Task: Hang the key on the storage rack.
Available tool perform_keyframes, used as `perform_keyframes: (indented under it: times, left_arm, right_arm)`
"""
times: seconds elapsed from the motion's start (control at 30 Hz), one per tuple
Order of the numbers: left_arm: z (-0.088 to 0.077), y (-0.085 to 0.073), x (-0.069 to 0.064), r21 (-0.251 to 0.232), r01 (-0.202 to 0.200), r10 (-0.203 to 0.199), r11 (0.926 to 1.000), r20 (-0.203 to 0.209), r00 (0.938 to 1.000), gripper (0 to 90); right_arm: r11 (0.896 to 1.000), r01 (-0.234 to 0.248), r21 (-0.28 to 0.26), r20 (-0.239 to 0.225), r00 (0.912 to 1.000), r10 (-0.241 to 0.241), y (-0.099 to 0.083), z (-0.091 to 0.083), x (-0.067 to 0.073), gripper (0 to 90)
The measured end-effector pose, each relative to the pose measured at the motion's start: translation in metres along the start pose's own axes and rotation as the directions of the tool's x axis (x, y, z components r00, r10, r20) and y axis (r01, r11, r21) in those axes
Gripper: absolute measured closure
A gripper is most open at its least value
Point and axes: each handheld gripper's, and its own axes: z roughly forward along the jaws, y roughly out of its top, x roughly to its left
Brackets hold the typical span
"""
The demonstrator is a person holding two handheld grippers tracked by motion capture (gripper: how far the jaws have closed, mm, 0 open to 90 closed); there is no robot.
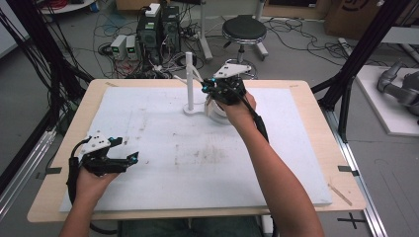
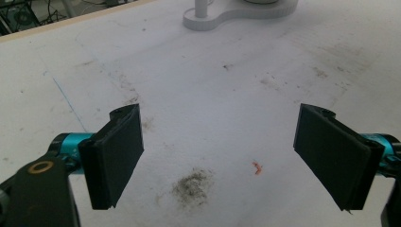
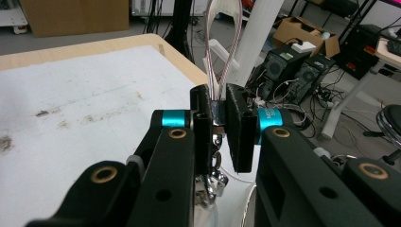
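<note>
Right gripper (image 3: 217,127) clamped on a keyring strap (image 3: 222,42), loop hanging off the white stand (image 1: 190,81) at the far middle of the surface (image 1: 296,163). Left gripper (image 2: 220,156) jaws wide apart, idle over the near-left. Judgement: lift the loop straight up the peg, don't drag sideways, stand may tip. White mat is smudged; stool (image 1: 244,29) and PCs (image 1: 158,27) on the floor behind.

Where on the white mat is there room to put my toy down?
The middle of the white mat, between the left gripper and the person's right forearm, is bare apart from smudges. The near right corner, beyond that forearm, looks free too. It is crowded at the far middle, where the white stand and the right gripper sit together.
</note>
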Motion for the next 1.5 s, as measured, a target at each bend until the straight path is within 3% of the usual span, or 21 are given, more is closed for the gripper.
perform_keyframes:
  times: [0.4, 1.0, 1.17, 1.27, 1.33, 1.5]
  left_arm:
    - [0.000, -0.001, 0.001, 0.004, 0.002, -0.002, 1.0000, -0.001, 1.0000, 16.6]
    - [0.000, -0.002, 0.001, 0.010, 0.007, -0.007, 0.9999, 0.001, 1.0000, 16.6]
    - [0.000, -0.003, 0.002, 0.012, 0.007, -0.007, 0.9999, -0.003, 1.0000, 16.6]
    - [0.000, -0.003, 0.001, 0.009, 0.007, -0.007, 0.9999, 0.001, 1.0000, 16.6]
    - [0.000, -0.002, 0.001, 0.010, 0.004, -0.004, 0.9999, 0.000, 1.0000, 16.6]
    - [0.002, -0.001, 0.000, 0.009, 0.000, 0.000, 1.0000, 0.006, 1.0000, 16.6]
  right_arm:
    - [0.998, 0.019, 0.065, 0.000, 0.9998, -0.019, -0.001, 0.021, 0.004, 82.7]
    - [0.991, 0.022, 0.128, 0.026, 0.9993, -0.026, -0.009, 0.035, 0.003, 81.3]
    - [0.996, 0.004, 0.093, 0.034, 0.9994, -0.007, -0.006, 0.029, 0.004, 66.3]
    - [0.998, 0.001, 0.058, 0.026, 0.9997, -0.002, -0.006, 0.021, 0.006, 63.0]
    - [0.999, -0.026, 0.036, 0.028, 0.9993, 0.025, -0.009, 0.016, 0.007, 58.3]
    - [0.997, -0.061, 0.052, -0.002, 0.9981, 0.061, -0.019, 0.006, 0.003, 45.9]
